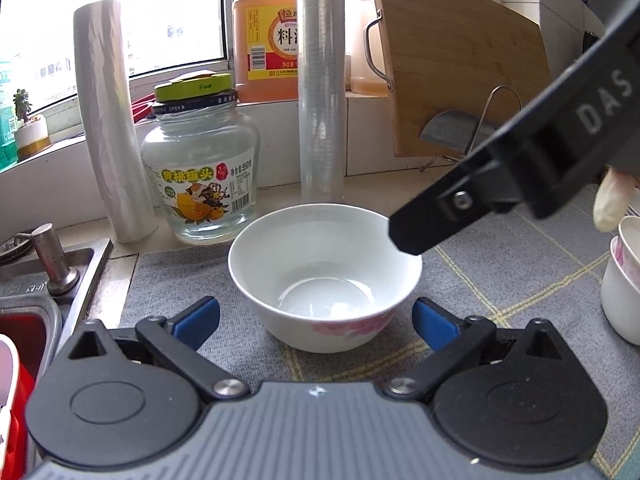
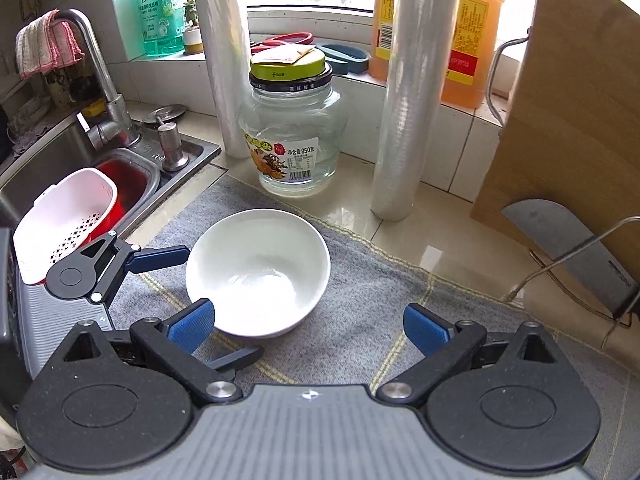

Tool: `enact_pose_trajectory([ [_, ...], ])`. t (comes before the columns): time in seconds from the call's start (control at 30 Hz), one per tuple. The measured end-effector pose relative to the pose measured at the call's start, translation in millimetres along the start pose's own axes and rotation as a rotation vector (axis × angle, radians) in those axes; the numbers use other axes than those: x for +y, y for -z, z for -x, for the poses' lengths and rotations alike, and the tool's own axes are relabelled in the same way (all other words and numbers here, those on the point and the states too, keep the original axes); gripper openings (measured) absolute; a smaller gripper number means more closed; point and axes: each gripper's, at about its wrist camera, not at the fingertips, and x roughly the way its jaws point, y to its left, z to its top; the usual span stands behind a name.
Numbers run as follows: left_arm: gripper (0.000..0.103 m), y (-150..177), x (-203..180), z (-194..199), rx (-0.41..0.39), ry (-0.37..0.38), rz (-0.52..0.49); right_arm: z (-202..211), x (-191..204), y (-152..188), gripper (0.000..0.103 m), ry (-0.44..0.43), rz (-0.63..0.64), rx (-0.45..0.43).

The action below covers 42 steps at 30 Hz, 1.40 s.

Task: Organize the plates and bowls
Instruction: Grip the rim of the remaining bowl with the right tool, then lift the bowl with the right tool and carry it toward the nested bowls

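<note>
Right now the white bowl (image 1: 325, 276) sits upright on the grey mat (image 1: 180, 280), just before the glass jar (image 1: 200, 168). Left gripper (image 1: 316, 322) spreads wide around it, pads clear. Right gripper (image 2: 306, 326) hangs beside it, gaping, holding nothing.

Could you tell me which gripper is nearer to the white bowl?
Left. The left gripper straddles the white bowl, open; the right gripper hangs open just off its rim.
</note>
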Motion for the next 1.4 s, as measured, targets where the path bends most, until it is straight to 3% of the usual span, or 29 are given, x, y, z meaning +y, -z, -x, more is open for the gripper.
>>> enact_pose_trajectory([
  [0.57,0.099,-4,2,-4,-0.01,0.03,0.004,-57,-3,-32,0.079,-0.088,0.04,0.059],
  [0.97,0.095,-4,3,-7,-0.013,0.057,0.015,-72,-7,-36,0.065,-0.147,0.048,0.081],
  [1.4,0.095,-4,2,-7,-0.009,0.059,0.013,-71,-6,-36,0.064,-0.15,0.048,0.084],
])
